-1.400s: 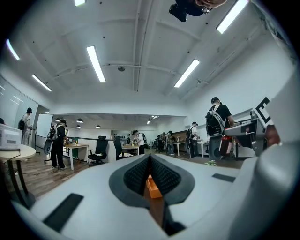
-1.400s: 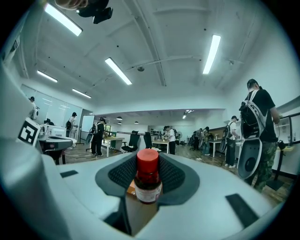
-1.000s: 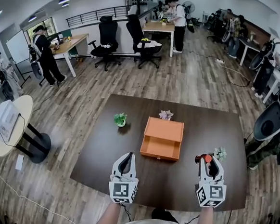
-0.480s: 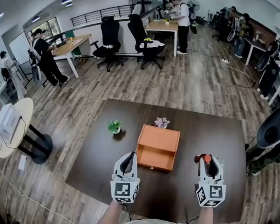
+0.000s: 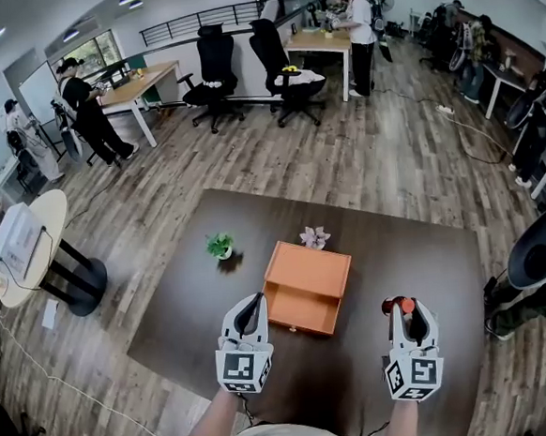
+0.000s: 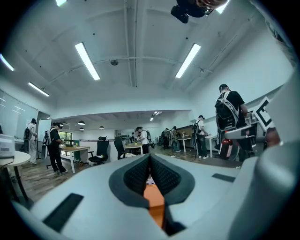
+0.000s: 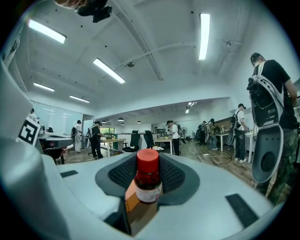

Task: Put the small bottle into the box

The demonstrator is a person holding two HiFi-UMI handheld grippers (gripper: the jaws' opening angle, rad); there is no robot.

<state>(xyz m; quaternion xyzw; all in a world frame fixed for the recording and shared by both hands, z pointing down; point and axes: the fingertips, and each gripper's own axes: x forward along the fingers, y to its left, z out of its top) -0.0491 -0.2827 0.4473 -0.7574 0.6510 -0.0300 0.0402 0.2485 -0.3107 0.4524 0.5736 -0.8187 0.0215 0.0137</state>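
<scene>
While the small bottle (image 7: 148,180) is pinched between the dark, ribbed pads of the right gripper (image 5: 401,308), its white paper label faces that gripper's camera, though the print on it is too fine to read. The right gripper view also gives the round red cap and the dark reddish-brown body below it. From the head view only the red cap shows, poking out past the jaw tips. That puts the bottle to the right of the box (image 5: 307,285) and nearer the person, held apart from it over the table (image 5: 398,249).

The box is plain orange, rectangular and matte. Its top shows two levels, and I cannot tell whether it stands open.

The left gripper (image 5: 252,304) has its jaws together with nothing between them, its tips just beside the box's near left corner. In the left gripper view a thin strip of orange shows below the meeting pads.

Each gripper carries a marker cube (image 5: 244,370) with black-and-white square patterns and no lettering.

The table is dark brown and smooth. Behind the box stands a pinkish flower (image 5: 314,236). Behind it to the left is a small green plant (image 5: 221,246).
</scene>
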